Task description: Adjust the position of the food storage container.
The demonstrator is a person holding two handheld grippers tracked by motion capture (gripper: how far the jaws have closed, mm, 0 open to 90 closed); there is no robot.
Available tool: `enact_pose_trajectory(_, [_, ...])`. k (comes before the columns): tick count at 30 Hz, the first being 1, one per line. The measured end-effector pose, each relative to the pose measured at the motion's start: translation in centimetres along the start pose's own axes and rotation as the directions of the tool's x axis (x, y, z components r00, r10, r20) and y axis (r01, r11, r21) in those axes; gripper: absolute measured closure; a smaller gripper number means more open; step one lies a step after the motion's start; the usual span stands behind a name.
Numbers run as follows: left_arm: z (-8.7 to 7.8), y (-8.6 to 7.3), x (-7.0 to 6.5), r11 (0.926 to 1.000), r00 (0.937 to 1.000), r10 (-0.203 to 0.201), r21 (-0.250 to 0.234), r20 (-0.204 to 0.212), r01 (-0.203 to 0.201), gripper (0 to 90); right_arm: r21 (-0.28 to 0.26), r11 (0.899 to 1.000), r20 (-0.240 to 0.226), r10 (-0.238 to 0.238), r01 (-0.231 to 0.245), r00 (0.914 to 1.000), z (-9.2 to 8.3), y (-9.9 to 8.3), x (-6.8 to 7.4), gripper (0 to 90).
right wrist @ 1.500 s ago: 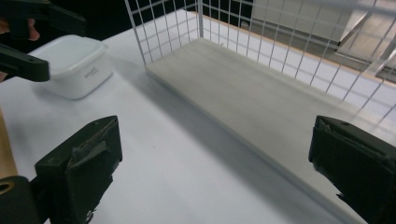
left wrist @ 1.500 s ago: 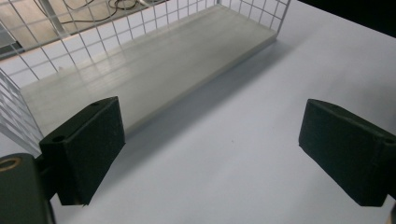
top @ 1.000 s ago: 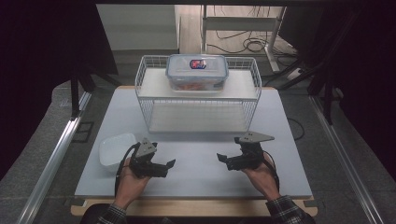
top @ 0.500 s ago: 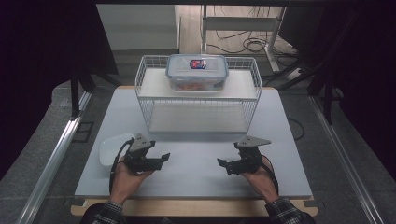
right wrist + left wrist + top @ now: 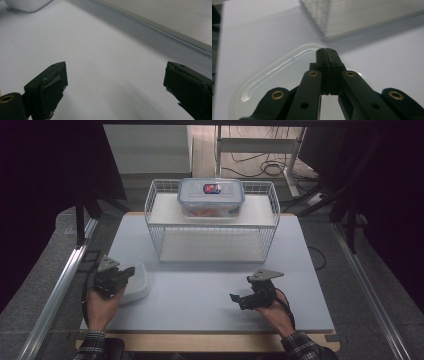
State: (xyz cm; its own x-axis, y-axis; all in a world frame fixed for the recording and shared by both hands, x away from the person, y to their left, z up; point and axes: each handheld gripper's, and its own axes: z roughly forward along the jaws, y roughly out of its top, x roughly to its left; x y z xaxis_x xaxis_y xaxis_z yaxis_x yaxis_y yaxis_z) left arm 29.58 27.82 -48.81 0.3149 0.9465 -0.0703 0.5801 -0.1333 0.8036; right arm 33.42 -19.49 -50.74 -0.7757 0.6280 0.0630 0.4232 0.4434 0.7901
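Observation:
A shallow white plastic tub (image 5: 139, 282) lies at the table's near left; it also appears as a translucent white tub (image 5: 274, 75) and at the top-left corner as the tub's edge (image 5: 25, 5). My left gripper (image 5: 128, 270) hovers over the tub's left side, held by a hand. Its jaws have just been closing and now meet, left gripper (image 5: 326, 51) shut, with nothing seen between the pads. My right gripper (image 5: 238, 301) rests low at the near right over bare table, pointing left. In its own view the right gripper (image 5: 115, 72) stands wide open and empty.
A white wire rack (image 5: 212, 227) with two shelves stands at the middle back of the grey table (image 5: 300, 270). On the rack's top shelf sits a clear lidded food box (image 5: 211, 195). Metal rails run along both sides of the table.
The left hand has moved left to the white tub, and its jaws went from open to shut. The right hand sank slightly and stays open.

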Motion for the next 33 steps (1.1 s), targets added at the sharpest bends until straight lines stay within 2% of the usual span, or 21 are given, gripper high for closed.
enact_pose_trajectory(1, [-0.3, -0.3, 0.9, 0.9999, 0.9992, -0.01, -0.002, -0.039, 0.01, 89.9, 0.008, 1.0, -0.001, -0.012, 0.012, 0.9999, 0.1, 0.0, 0.1, 5.7])
enact_pose_trajectory(2, [-0.3, -0.3, 0.9, 0.9999, 0.9992, -0.01, -0.002, -0.039, 0.01, 89.9, 0.01, 1.0, -0.001, -0.017, 0.017, 0.9999, 0.2, -0.1, 0.1, 5.8])
enact_pose_trajectory(3, [-0.5, -0.4, 1.3, 0.9999, 0.9979, -0.013, -0.004, -0.063, 0.013, 89.9, 0.01, 1.0, -0.001, -0.017, 0.017, 0.9999, 0.2, -0.1, 0.1, 5.8])
enact_pose_trajectory(5, [-1.2, -0.9, 2.7, 0.9992, 0.9922, -0.04, -0.013, -0.118, 0.039, 89.9, 0.02, 1.0, -0.009, -0.024, 0.024, 0.9997, 0.3, -0.2, 0.2, 6.1])
enact_pose_trajectory(6, [-1.2, -0.9, 2.7, 0.9992, 0.9922, -0.04, -0.013, -0.118, 0.039, 89.9, 0.02, 1.0, -0.009, -0.024, 0.024, 0.9997, 0.3, -0.2, 0.2, 6.1])
enact_pose_trajectory(8, [-1.6, -1.4, 3.8, 0.9976, 0.9861, -0.068, -0.019, -0.152, 0.066, 89.9, 0.026, 0.999, -0.014, -0.029, 0.03, 0.9995, 0.5, -0.2, 0.3, 6.3])
enact_pose_trajectory(9, [-1.7, -1.8, 4.5, 0.9958, 0.9805, -0.092, -0.021, -0.174, 0.089, 90.0, 0.027, 0.999, -0.013, -0.033, 0.034, 0.9994, 0.6, -0.2, 0.4, 6.3])
enact_pose_trajectory(10, [-1.7, -1.8, 4.5, 0.9958, 0.9805, -0.092, -0.021, -0.174, 0.089, 89.9, 0.028, 0.999, -0.015, -0.035, 0.035, 0.9993, 0.6, -0.3, 0.4, 6.3])
enact_pose_trajectory(13, [-1.6, -2.6, 5.6, 0.9922, 0.9719, -0.122, 0.002, -0.201, 0.125, 89.9, 0.03, 0.999, -0.015, -0.042, 0.043, 0.999, 0.7, -0.3, 0.4, 6.4])
enact_pose_trajectory(15, [-1.4, -3.0, 6.0, 0.9898, 0.9706, -0.131, 0.028, -0.202, 0.14, 89.9, 0.035, 0.998, -0.014, -0.045, 0.045, 0.9989, 0.8, -0.3, 0.5, 6.5])
enact_pose_trajectory(18, [-0.8, -3.2, 5.9, 0.9873, 0.9723, -0.127, 0.069, -0.196, 0.143, 89.9, 0.042, 0.998, -0.015, -0.052, 0.053, 0.9985, 0.9, -0.4, 0.6, 6.6])
enact_pose_trajectory(19, [-0.7, -3.2, 5.8, 0.9871, 0.9709, -0.124, 0.075, -0.205, 0.141, 89.9, 0.042, 0.998, -0.015, -0.052, 0.053, 0.9985, 0.9, -0.4, 0.6, 6.6])
enact_pose_trajectory(25, [-0.5, -3.2, 5.3, 0.9864, 0.9754, -0.136, 0.069, -0.174, 0.149, 89.9, 0.044, 0.998, -0.018, -0.052, 0.053, 0.9985, 0.8, -0.3, 0.6, 6.6])
enact_pose_trajectory(28, [-0.2, -2.9, 4.5, 0.9885, 0.9811, -0.119, 0.074, -0.153, 0.132, 89.9, 0.044, 0.998, -0.018, -0.052, 0.053, 0.9985, 0.8, -0.3, 0.7, 6.6])
enact_pose_trajectory(29, [0.1, -2.7, 3.9, 0.9898, 0.9849, -0.106, 0.081, -0.137, 0.117, 89.9, 0.045, 0.997, -0.018, -0.055, 0.055, 0.9983, 0.8, -0.3, 0.7, 6.6])
enact_pose_trajectory(30, [0.1, -2.7, 3.9, 0.9898, 0.9849, -0.106, 0.081, -0.137, 0.117, 89.9, 0.045, 0.997, -0.017, -0.056, 0.057, 0.9983, 0.8, -0.3, 0.7, 6.6])
enact_pose_trajectory(31, [0.4, -2.4, 3.1, 0.9908, 0.9885, -0.094, 0.086, -0.119, 0.104, 89.9, 0.046, 0.997, -0.017, -0.057, 0.058, 0.9982, 0.8, -0.3, 0.7, 6.6])
enact_pose_trajectory(33, [0.6, -2.2, 2.7, 0.9912, 0.99, -0.086, 0.09, -0.112, 0.097, 89.9, 0.046, 0.997, -0.017, -0.057, 0.057, 0.9982, 0.9, -0.3, 0.7, 6.6])
